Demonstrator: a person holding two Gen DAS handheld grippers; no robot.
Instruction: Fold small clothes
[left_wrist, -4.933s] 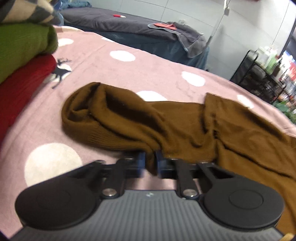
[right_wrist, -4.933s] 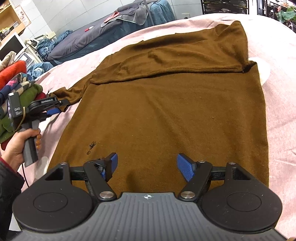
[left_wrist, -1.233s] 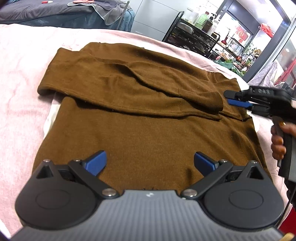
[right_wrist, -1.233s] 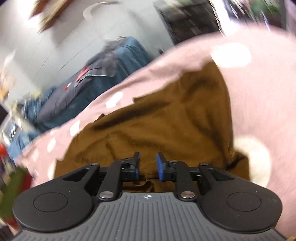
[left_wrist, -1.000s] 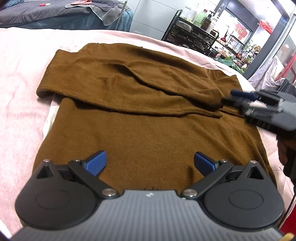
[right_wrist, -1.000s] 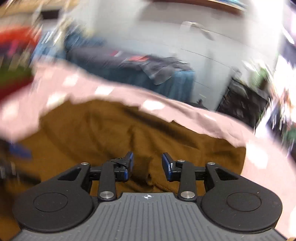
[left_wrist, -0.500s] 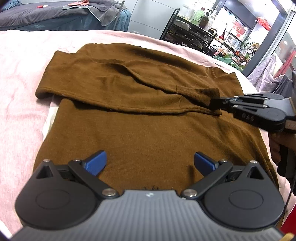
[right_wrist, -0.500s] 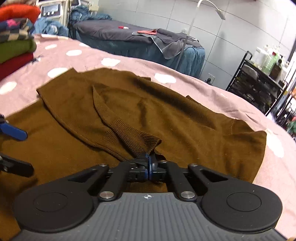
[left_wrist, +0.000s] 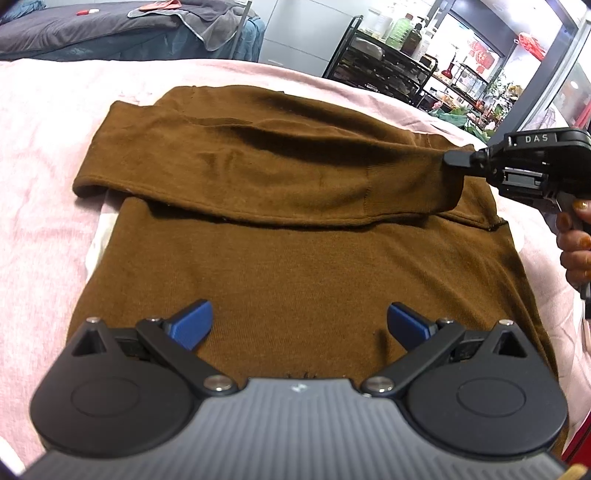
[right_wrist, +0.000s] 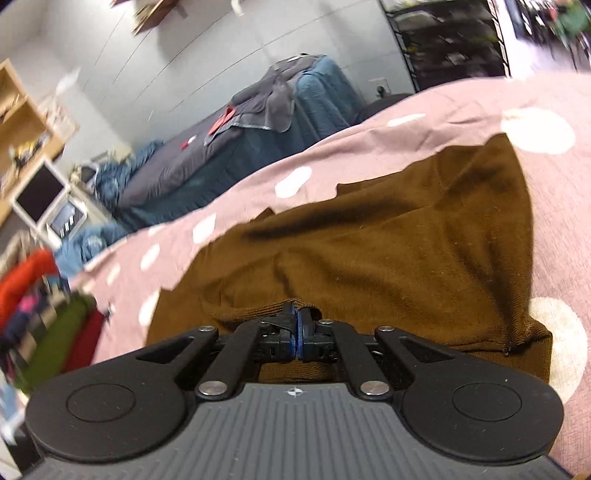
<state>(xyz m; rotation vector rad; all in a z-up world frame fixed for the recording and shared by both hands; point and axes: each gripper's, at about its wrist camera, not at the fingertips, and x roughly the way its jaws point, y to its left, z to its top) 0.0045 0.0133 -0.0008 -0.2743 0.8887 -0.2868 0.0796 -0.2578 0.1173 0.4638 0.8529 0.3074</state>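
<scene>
In the left wrist view, one brown sweater (left_wrist: 295, 266) lies spread on the pink polka-dot bed cover (left_wrist: 40, 155), with one sleeve (left_wrist: 258, 181) folded across its upper part. The left gripper (left_wrist: 299, 325) hovers over the lower body of the sweater with its two blue fingers (left_wrist: 192, 325) wide apart and nothing between them. At the right edge the right gripper (left_wrist: 456, 159), held by a hand (left_wrist: 574, 240), pinches the sleeve's cuff end and holds it slightly raised off the body. Behind the bed stand one black shelf rack (left_wrist: 388, 70) of bottles and one second bed with a grey cover (left_wrist: 92, 27). In the right wrist view, the right gripper (right_wrist: 296, 325) is closed on the ribbed cuff (right_wrist: 258, 314), its pads pressed together with knit bunched between them; the sweater (right_wrist: 388, 243) stretches away beyond, and the frame is streaked with blur. One stack of folded clothes (right_wrist: 48, 306), red and green among them, sits at the left. The risks, as I judge them: only a thin edge of cuff appears caught, so it could slip free if pulled hard; and with the left gripper not pinning anything, dragging the sleeve could shift or wrinkle the flat body and spoil the fold lines.
</scene>
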